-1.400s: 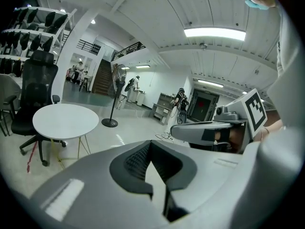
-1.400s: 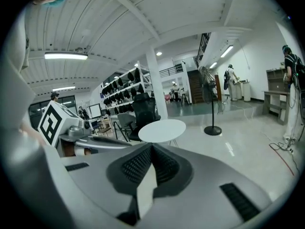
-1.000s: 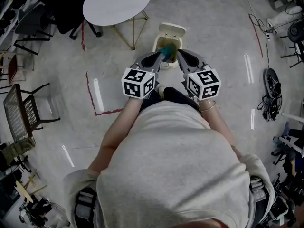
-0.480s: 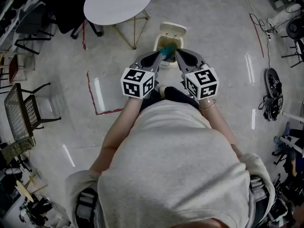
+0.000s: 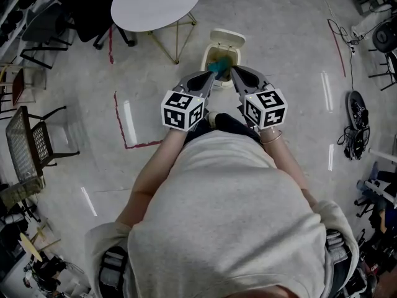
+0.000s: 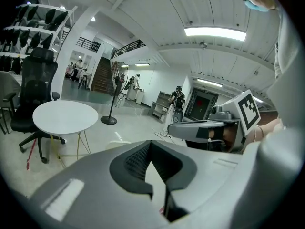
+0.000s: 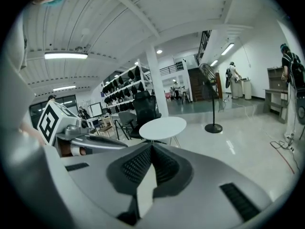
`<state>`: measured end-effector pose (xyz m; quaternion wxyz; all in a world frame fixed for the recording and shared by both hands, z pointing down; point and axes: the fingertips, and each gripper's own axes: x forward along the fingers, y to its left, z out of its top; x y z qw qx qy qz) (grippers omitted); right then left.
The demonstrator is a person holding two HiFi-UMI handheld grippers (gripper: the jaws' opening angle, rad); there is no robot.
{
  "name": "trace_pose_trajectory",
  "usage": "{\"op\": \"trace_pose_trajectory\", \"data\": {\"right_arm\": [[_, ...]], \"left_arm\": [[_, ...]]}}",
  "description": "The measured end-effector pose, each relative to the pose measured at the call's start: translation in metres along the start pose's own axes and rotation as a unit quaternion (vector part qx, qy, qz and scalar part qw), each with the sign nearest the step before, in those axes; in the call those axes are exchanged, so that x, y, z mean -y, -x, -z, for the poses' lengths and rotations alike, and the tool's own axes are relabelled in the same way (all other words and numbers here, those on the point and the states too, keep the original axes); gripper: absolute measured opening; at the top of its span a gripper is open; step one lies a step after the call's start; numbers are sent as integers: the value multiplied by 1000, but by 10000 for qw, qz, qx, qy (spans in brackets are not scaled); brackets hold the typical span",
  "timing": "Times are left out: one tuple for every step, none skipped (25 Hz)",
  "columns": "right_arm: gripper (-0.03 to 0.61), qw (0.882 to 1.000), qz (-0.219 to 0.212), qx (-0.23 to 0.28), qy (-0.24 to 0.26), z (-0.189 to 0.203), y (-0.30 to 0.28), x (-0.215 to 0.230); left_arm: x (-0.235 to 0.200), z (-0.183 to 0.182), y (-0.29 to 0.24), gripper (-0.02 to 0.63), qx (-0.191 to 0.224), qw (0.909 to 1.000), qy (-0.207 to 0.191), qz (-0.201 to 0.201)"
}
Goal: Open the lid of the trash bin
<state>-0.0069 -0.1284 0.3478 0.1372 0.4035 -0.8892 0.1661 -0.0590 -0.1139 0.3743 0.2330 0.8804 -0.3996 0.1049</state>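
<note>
A small cream trash bin (image 5: 205, 57) stands on the floor ahead of the person's feet. Its lid (image 5: 227, 40) is swung up and leans back, and something teal (image 5: 218, 67) shows in the opening. My left gripper (image 5: 211, 77) and right gripper (image 5: 234, 72) hover side by side just over the bin's near rim, tips pointing at it. In the left gripper view the left gripper (image 6: 150, 145) has its jaws closed together with nothing between them. The right gripper view shows the right gripper (image 7: 152, 147) the same. Neither gripper view shows the bin.
A round white table (image 5: 156, 2) on thin legs stands left of the bin. A black office chair (image 5: 74, 8) and mesh chairs (image 5: 28, 144) are further left. Red tape (image 5: 118, 120) marks the floor. Cables and gear (image 5: 355, 123) lie at the right.
Both grippers have stayed nearly still over the open bin; only the view has shifted a little.
</note>
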Motion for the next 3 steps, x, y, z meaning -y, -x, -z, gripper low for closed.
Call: {"op": "trace_pose_trajectory", "data": {"right_arm": [[8, 10000, -10, 13, -41, 0, 0, 1], [8, 10000, -23, 31, -87, 0, -1, 2], [7, 9999, -37, 52, -133, -1, -1, 3]], "left_arm": [[1, 0, -1, 9, -7, 10000, -14, 19], [1, 0, -3, 9, -10, 10000, -26, 33], [2, 0, -4, 9, -11, 10000, -39, 45]]}}
